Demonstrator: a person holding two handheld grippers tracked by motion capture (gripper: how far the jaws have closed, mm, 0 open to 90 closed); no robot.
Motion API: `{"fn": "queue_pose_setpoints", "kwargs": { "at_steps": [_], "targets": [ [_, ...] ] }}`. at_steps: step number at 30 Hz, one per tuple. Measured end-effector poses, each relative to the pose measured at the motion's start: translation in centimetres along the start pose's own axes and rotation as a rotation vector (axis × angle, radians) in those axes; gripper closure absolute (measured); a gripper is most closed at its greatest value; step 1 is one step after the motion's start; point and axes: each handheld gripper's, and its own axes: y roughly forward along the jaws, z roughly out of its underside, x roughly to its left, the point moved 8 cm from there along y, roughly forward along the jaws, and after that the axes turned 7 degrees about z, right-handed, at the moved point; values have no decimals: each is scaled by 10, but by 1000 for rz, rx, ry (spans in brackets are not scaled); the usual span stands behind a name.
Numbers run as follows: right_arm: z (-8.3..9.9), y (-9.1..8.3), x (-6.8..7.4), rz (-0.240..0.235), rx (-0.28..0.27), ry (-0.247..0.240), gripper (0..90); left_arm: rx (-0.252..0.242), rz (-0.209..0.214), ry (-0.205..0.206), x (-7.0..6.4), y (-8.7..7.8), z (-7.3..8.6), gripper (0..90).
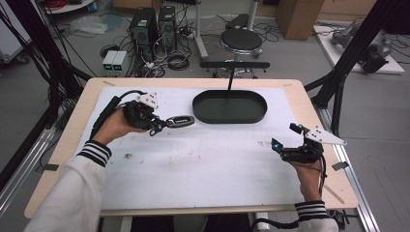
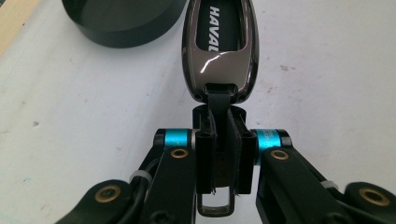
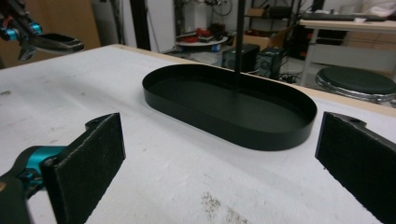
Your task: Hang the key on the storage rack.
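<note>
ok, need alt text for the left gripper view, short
The left gripper, jaws shut, pinches the black strap of a glossy dark key fob lettered HAVAL, which points away from the camera over a white table cover. The rim of a black oval tray sits at upper left.
</note>
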Motion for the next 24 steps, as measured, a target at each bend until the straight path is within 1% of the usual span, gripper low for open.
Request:
{"fn": "queue_pose_setpoints", "kwargs": {
  "at_steps": [1,2,3,4,5,6,7,8,9,10,11,12,13,14,15,17,18,19,20,21,22,23,24],
  "targets": [
    [0,0,0,0,0,0,4,0,0,0,0,0,0,830],
    [-7,3,3,-38,17,-6,4,-5,5,5,-1,0,-1,830],
    [-7,3,3,-38,17,-6,4,-16,8,6,-3,0,-3,830],
    [-16,7,7,-86,28,-10,4,-22,15,7,-4,1,-4,829],
    [-16,7,7,-86,28,-10,4,-23,25,9,-6,1,-5,829],
    [-24,11,13,-123,47,-25,4,-30,27,9,-7,3,-7,829],
    [-24,11,13,-123,47,-25,4,-30,27,9,-7,3,-7,829],
    [-33,16,20,-168,70,-56,4,-30,32,13,-8,3,-8,829],
    [-33,16,20,-168,70,-56,4,-35,32,15,-8,3,-9,829],
    [-41,21,30,-231,90,-104,4,-42,35,10,-9,4,-10,829],
    [-41,21,30,-231,90,-104,4,-47,42,12,-9,4,-11,829],
    [-48,25,40,-287,120,-137,4,-45,44,19,-10,4,-11,829],
    [-48,25,40,-287,120,-137,4,-51,46,16,-11,4,-12,829],
    [-56,30,49,-330,134,-169,5,-59,50,21,-13,4,-15,829],
    [-56,30,49,-330,134,-169,5,-59,50,21,-13,4,-15,829],
    [-63,35,57,-363,145,-210,4,-64,59,31,-16,3,-19,829],
    [-69,41,64,-390,157,-239,4,-78,66,39,-18,4,-23,829],
    [-69,41,64,-390,157,-239,4,-78,66,39,-18,4,-23,829],
    [-75,46,72,-428,162,-246,4,-77,69,48,-19,4,-25,829],
    [-75,46,72,-428,162,-246,4,-83,74,49,-20,5,-27,829],
    [-79,51,79,-461,172,-260,4,-83,83,58,-22,7,-30,829],
    [-79,51,79,-461,172,-260,4,-83,83,58,-22,7,-30,829],
    [-79,54,82,-471,187,-277,4,-90,82,57,-23,8,-32,829]
  ]
}}
